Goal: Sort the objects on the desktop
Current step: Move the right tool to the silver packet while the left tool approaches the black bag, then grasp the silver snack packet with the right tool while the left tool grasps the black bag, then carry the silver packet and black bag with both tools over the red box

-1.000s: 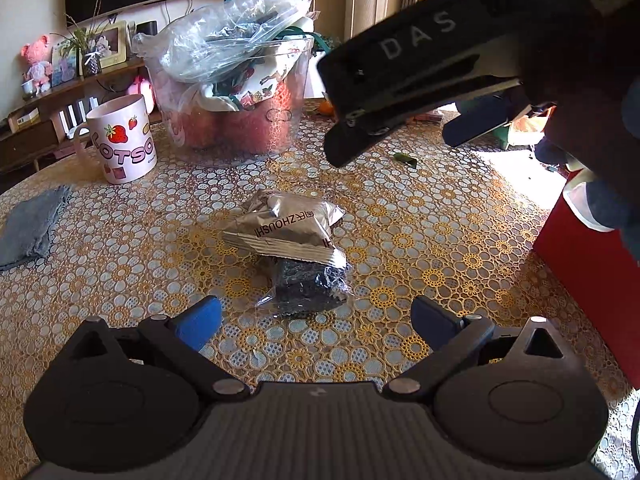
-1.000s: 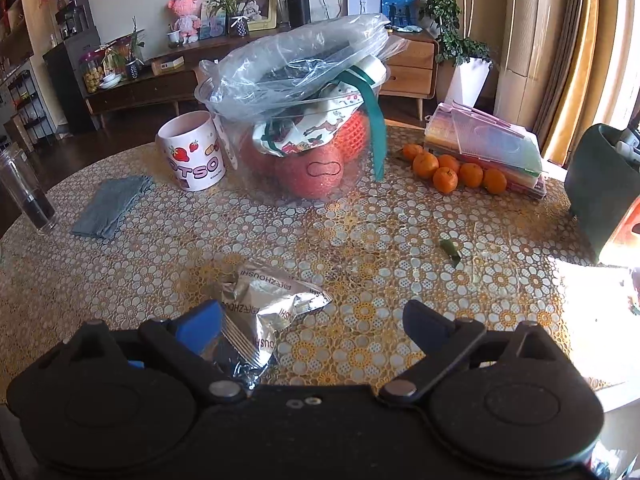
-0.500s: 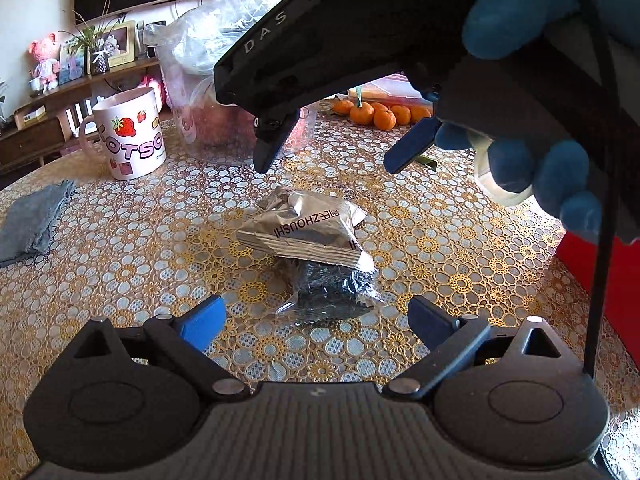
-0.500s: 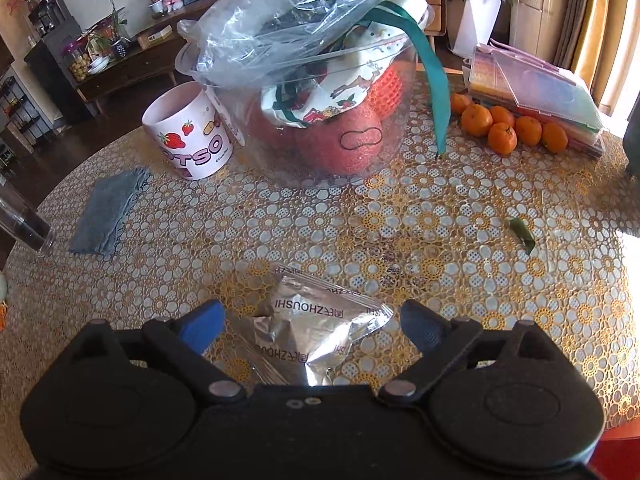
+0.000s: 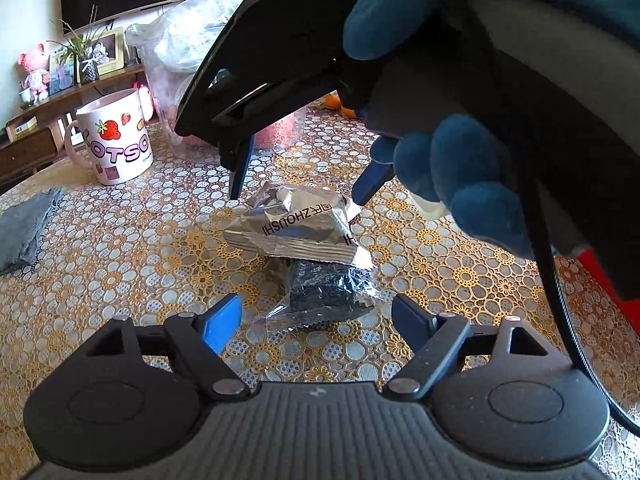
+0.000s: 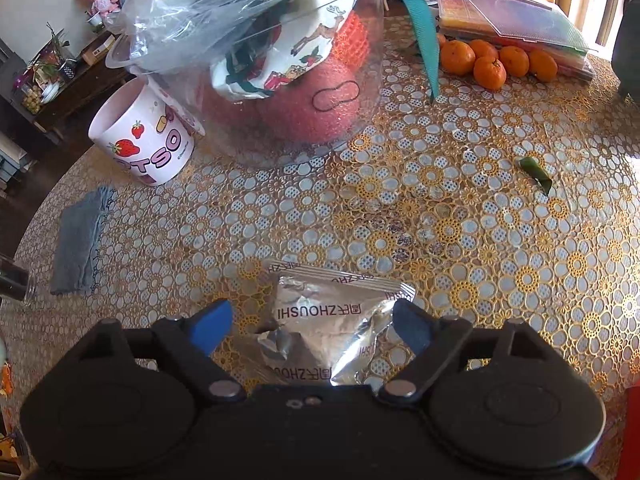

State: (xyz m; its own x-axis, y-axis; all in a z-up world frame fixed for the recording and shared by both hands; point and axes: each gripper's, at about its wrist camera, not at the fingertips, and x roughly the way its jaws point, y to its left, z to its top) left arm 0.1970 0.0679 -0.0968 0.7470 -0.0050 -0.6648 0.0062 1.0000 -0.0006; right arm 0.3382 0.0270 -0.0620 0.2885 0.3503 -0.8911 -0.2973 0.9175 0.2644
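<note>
A silver foil packet (image 5: pixel 296 226) printed ZHOUSHI lies on the lace tablecloth, partly on a clear wrapper holding something black (image 5: pixel 324 288). My right gripper (image 5: pixel 296 196) is open and comes down over the foil packet from the far side, one finger at each end; in its own view the packet (image 6: pixel 336 320) lies between the open fingers of the gripper (image 6: pixel 310 322). My left gripper (image 5: pixel 316 314) is open, low over the table, its fingers either side of the black wrapper's near end, not touching.
A pink strawberry mug (image 5: pixel 114 136) stands at the back left. A clear tub stuffed with bags (image 6: pixel 280 60) stands behind the packets. Oranges (image 6: pixel 492 64) and a flat plastic case (image 6: pixel 512 20) lie back right. A grey cloth (image 6: pixel 80 240) lies left. A red box edge (image 5: pixel 612 284) is at the right.
The right gripper has come down and in over the foil packet, which now sits between its open fingers. The left gripper has edged closer to the black wrapper.
</note>
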